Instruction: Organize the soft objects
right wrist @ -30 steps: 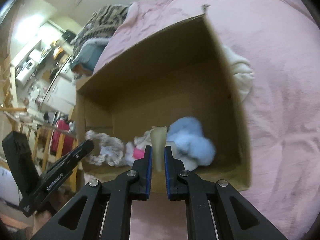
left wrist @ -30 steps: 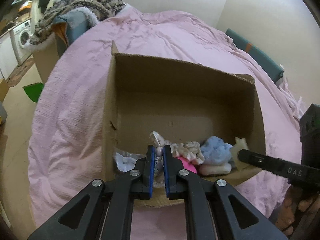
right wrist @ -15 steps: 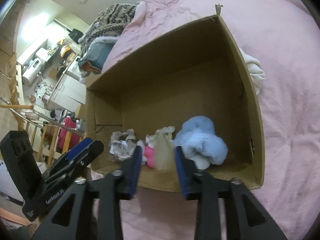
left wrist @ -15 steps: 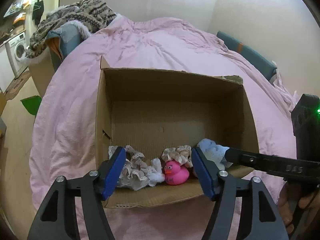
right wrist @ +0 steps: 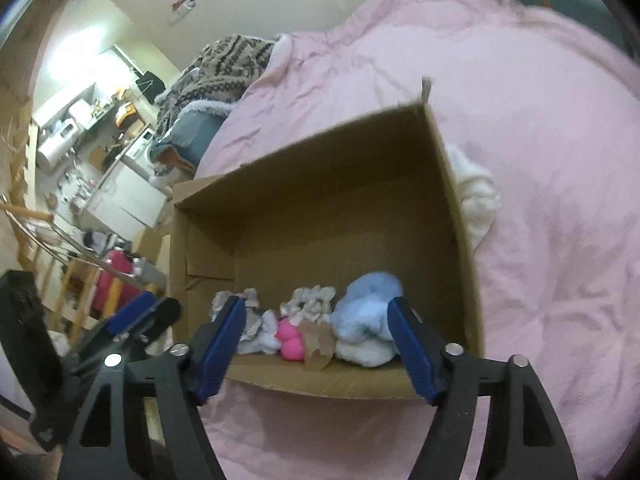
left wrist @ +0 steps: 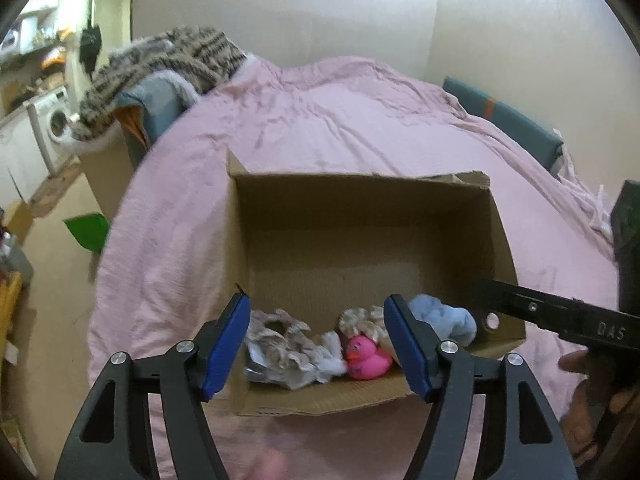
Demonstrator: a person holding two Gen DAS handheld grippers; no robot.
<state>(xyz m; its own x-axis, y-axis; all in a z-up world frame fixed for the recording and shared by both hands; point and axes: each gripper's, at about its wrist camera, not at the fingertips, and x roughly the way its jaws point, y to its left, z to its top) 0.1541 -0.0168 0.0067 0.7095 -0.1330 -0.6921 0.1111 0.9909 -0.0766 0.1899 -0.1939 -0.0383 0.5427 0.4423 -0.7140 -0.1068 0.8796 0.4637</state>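
Note:
A cardboard box [left wrist: 360,200] lies open on a pink duvet; it also shows in the right wrist view [right wrist: 320,184]. Along its near wall lie a grey-white lace cloth [left wrist: 280,340], a pink rubber duck [left wrist: 366,356], a beige scrunchie [left wrist: 362,318] and a fluffy blue item [left wrist: 440,320]. The right wrist view shows the duck [right wrist: 290,340], a tan piece [right wrist: 318,344], the blue item [right wrist: 368,308] and a white item [right wrist: 364,354]. My left gripper [left wrist: 320,344] is open and empty before the box. My right gripper [right wrist: 318,344] is open and empty.
A white cloth [right wrist: 476,200] lies on the duvet [left wrist: 340,120] beside the box's right wall. A patterned knit blanket [left wrist: 160,64] is piled at the bed's far left. A green object [left wrist: 86,232] sits on the floor; a washing machine [left wrist: 50,128] stands beyond.
Both grippers opened, released the lace cloth and the tan piece into the box, and drew back from it.

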